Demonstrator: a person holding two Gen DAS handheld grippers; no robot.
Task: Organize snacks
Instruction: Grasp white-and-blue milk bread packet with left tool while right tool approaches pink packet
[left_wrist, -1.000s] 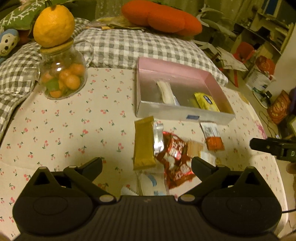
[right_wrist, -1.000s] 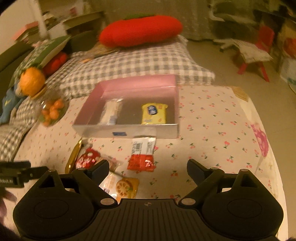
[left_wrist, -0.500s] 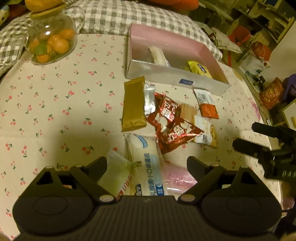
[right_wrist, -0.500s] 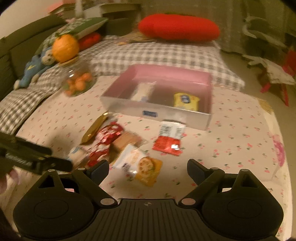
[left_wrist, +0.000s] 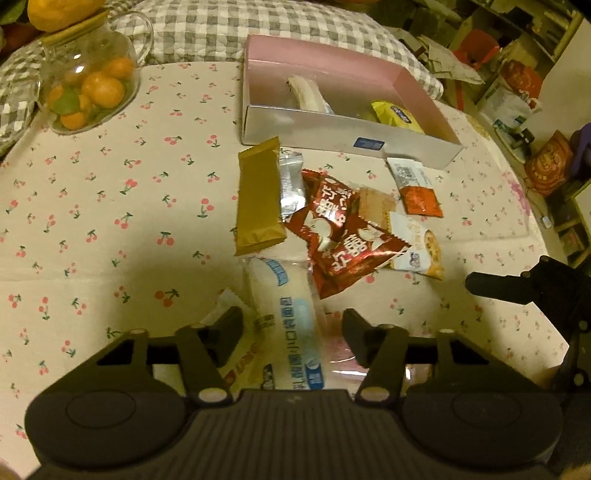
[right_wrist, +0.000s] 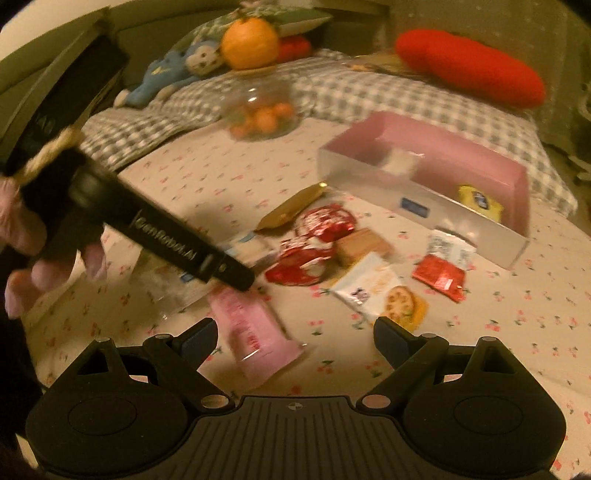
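- Snacks are lying in a loose pile on the cherry-print cloth (left_wrist: 110, 206), just in front of the pink box (left_wrist: 417, 83).
- The box is holding a pale wrapped roll (left_wrist: 306, 92) and a yellow packet (left_wrist: 397, 116); the glass jar (left_wrist: 86, 92) is holding small oranges.
- The white-and-blue packet (left_wrist: 291, 325) is running lengthwise away from you, between your left gripper (left_wrist: 291, 326) fingers, which are standing partly open on either side of it; whether they are touching it, you cannot tell.
- Your right gripper (right_wrist: 293, 332) is hanging wide open and empty, with the pink packet (right_wrist: 255, 336) lying below it, tilted left.
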